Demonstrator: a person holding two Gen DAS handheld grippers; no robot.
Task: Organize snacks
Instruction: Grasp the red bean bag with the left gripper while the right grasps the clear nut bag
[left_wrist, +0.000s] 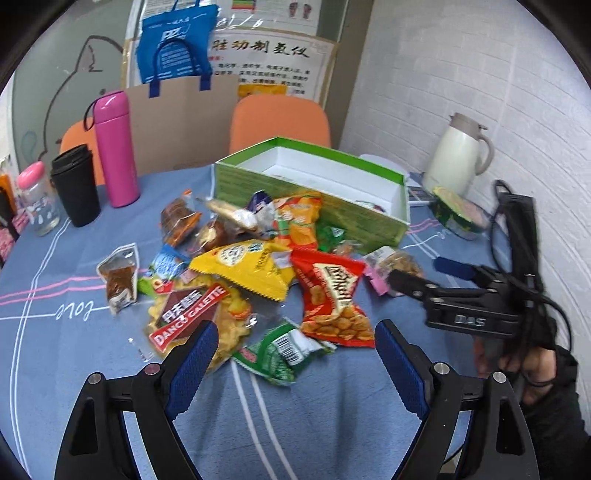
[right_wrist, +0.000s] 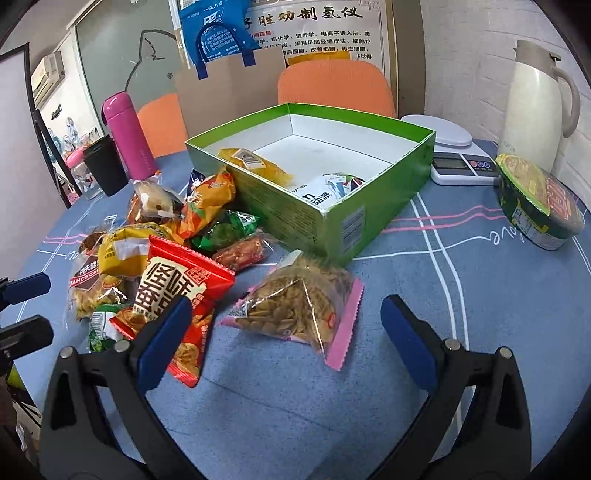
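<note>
Even, diffuse indoor lighting; shadows soft. Both fisheye views bend strongly toward dark vignetted corners. Mild blur throughout; glare on the glossy snack wrappers (left_wrist: 240, 266).

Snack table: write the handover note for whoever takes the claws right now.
Left claw: open, empty, over the near edge of the snack pile.
Right claw: open, empty, facing the clear bag of seeds.
Green box: open, behind the pile; a yellow packet and a white packet already lie inside.
Left to do: most snacks remain on the tablecloth, including the red packet and the seeds. The noodle bowl stands apart on the right.
</note>
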